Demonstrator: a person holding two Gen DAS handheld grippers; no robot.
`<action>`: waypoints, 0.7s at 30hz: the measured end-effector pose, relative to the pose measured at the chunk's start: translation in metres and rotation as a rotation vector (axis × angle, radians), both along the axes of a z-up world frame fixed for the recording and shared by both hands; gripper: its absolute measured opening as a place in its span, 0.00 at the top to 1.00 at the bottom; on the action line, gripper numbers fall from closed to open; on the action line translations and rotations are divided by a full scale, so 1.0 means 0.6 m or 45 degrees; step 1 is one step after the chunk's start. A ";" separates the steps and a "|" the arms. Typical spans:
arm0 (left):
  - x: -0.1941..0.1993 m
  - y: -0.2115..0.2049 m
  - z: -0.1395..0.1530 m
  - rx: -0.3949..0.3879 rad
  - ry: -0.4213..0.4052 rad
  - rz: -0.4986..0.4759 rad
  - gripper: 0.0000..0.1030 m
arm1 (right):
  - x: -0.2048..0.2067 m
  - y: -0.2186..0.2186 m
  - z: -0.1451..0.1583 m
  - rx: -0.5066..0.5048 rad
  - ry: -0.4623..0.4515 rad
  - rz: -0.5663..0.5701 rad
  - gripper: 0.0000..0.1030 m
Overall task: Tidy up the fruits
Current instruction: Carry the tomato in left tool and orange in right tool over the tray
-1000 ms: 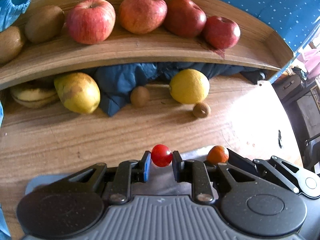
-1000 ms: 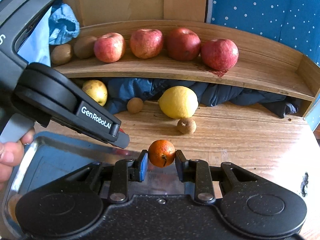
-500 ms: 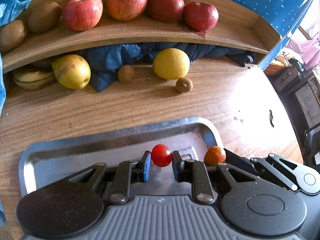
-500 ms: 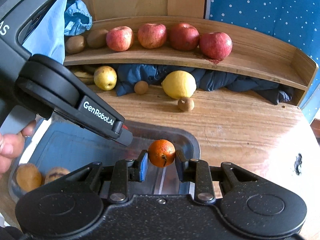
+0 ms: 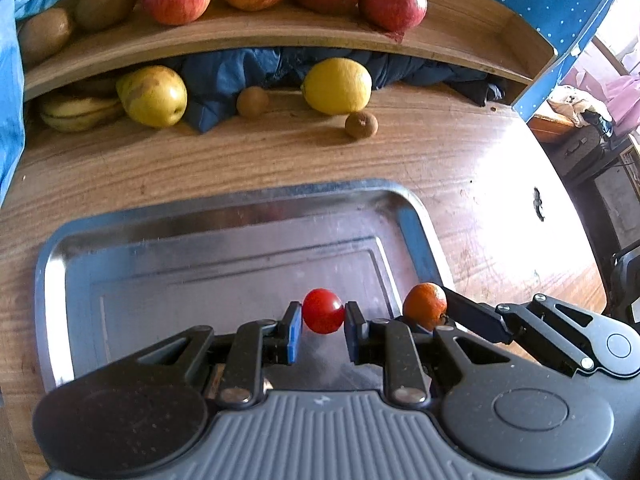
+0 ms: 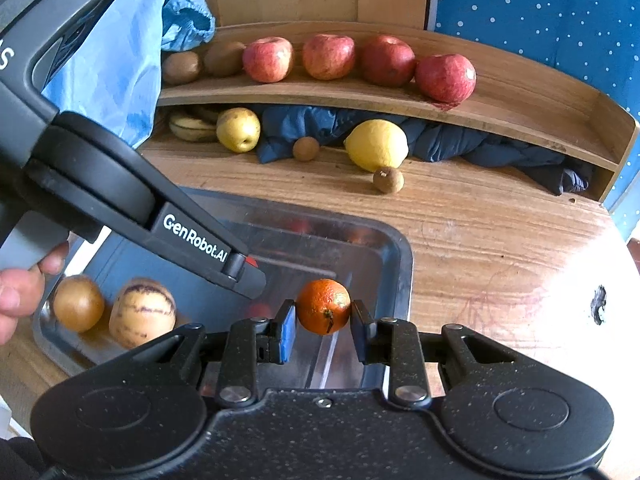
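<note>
Both tongs higher above tray (image 5: 52,280) than before, tomato (image 5: 322,311) and mandarin (image 6: 324,306) gripped.

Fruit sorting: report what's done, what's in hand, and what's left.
Done: four apples and two kiwis line the shelf; two fruits lie in the tray.
In hand: left gripper holds a cherry tomato, right gripper a small orange, both over the tray.
Left: lemon, pear and small brown fruits on the table.
</note>
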State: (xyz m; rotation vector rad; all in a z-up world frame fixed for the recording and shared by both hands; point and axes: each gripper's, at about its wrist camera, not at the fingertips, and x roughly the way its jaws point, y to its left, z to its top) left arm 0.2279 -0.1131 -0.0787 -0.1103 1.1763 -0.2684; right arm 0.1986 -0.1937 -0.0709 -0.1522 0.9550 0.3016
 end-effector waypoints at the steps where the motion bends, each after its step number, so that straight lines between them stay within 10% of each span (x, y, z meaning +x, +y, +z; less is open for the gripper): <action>1: -0.003 0.000 -0.001 0.000 0.004 0.000 0.76 | -0.003 -0.001 0.000 0.000 0.004 0.003 0.70; 21: -0.032 -0.017 -0.004 0.023 0.053 -0.030 0.76 | -0.059 -0.024 -0.007 -0.002 0.061 0.013 0.70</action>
